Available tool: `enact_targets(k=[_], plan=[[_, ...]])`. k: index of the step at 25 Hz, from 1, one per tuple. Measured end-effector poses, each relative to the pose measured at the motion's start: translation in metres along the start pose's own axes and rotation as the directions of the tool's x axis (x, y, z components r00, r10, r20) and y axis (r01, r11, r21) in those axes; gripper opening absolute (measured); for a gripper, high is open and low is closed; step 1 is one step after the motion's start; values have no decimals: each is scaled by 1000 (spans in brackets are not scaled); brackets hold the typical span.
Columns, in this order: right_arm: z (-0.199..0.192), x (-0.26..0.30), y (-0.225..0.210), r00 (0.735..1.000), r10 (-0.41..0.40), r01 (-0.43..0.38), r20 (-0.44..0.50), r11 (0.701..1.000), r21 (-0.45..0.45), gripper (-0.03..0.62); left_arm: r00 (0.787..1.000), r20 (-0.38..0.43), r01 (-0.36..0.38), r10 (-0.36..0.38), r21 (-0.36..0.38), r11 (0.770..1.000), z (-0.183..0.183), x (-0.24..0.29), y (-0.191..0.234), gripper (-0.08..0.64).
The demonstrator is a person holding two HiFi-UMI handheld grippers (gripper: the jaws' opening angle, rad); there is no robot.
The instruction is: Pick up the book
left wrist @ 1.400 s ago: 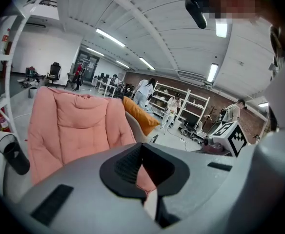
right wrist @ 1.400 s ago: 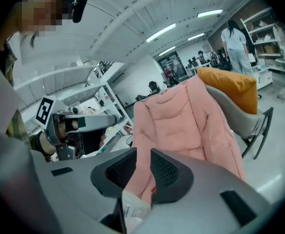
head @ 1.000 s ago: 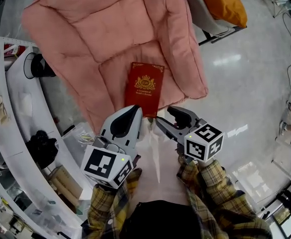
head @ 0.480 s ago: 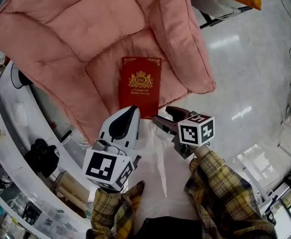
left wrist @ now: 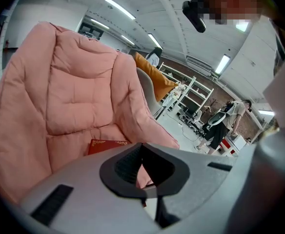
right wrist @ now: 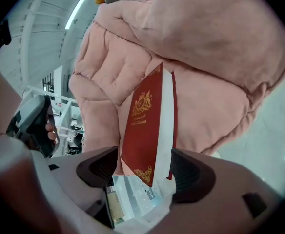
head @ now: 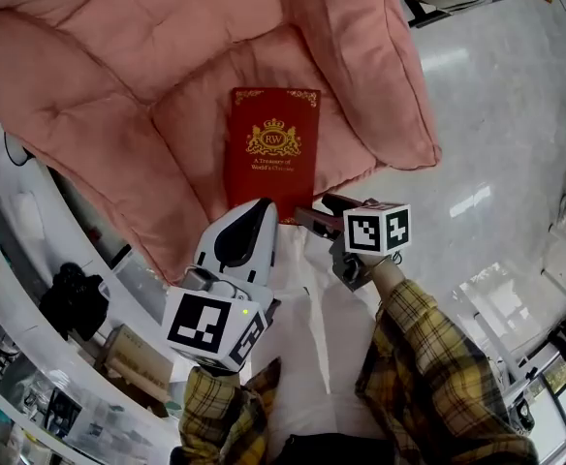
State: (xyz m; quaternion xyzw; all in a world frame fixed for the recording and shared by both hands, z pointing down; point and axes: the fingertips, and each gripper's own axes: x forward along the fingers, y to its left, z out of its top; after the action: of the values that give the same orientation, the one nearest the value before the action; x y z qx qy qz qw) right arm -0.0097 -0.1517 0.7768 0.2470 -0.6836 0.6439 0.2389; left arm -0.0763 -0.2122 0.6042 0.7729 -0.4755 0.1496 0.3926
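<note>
Leftmost, the left gripper hovers with its jaws closed together and nothing between them, its tip just short of the near edge of the red book. The book lies cover-up on the seat of the pink cushioned chair. Further right, the right gripper has its jaws opening; the book's near corner shows in the gap between them, touching neither pad.

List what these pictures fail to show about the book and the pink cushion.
- Book, head view: near edge partly hidden behind the left gripper; print under the crest too small to read.
- Book, left gripper view: only a strip shows above the gripper's own body.
- Pink cushion, head view: top cut off by the picture's edge.
- Book's back cover: turned to the cushion in every view.
</note>
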Motion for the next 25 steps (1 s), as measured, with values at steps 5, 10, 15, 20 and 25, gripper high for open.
enact_targets(k=[5,10,15,20,25], plan=[[-7,18,-18,1000,21,-20,-2,998,67,327,1000,-13,4,-4,8,1000,-8,4,3,5],[-12,33,-22,995,95,-91,-35,990,106,327,1000,-10,-1,1,13,1000,-10,6,0,5],[-12,44,-22,980,190,-180,-57,973,146,327,1000,-21,11,-11,12,1000,-18,8,-2,5],[-3,41,-7,949,313,-304,-25,937,171,325,999,-32,11,-11,8,1000,-28,9,-3,5],[2,45,1,949,313,-305,-31,941,147,324,1000,-28,4,-3,4,1000,-30,7,-3,5]])
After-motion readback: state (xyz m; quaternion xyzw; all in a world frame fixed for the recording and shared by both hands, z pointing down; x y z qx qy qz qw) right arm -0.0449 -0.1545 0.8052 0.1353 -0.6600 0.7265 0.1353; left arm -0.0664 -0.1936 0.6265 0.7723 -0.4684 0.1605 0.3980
